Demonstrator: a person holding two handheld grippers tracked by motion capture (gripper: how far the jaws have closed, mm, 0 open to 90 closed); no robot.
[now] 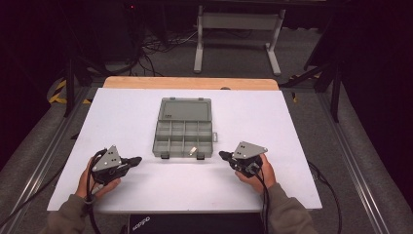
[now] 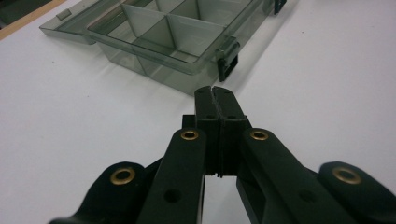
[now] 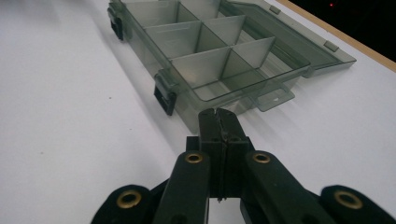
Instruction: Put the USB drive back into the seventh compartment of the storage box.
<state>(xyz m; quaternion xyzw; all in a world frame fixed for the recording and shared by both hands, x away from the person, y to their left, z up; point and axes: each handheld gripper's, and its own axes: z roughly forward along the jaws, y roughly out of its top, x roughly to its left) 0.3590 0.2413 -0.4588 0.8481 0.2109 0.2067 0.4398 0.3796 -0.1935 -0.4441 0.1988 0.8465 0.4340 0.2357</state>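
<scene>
Both grippers are sitting clenched and empty on either side of an open organizer box.

The white table top [image 1: 146, 185] is taking up most of the high view, and the smoky clear organizer box [image 1: 184, 138] is lying in the middle of it with its lid [image 1: 185, 108] folded flat open toward the far edge. There's a small pale bit [image 1: 193, 150] sitting in one of the near compartments, too tiny to make out. The left gripper [image 1: 135, 160] is resting just off the box's near-left corner and the right gripper [image 1: 223, 155] is sitting just off the near-right corner, each in a hand, neither touching the box. In both gripper views the jaws are pressing flat together with nothing between them, tips pointing at the box's dark latches [image 2: 227, 65].
</scene>
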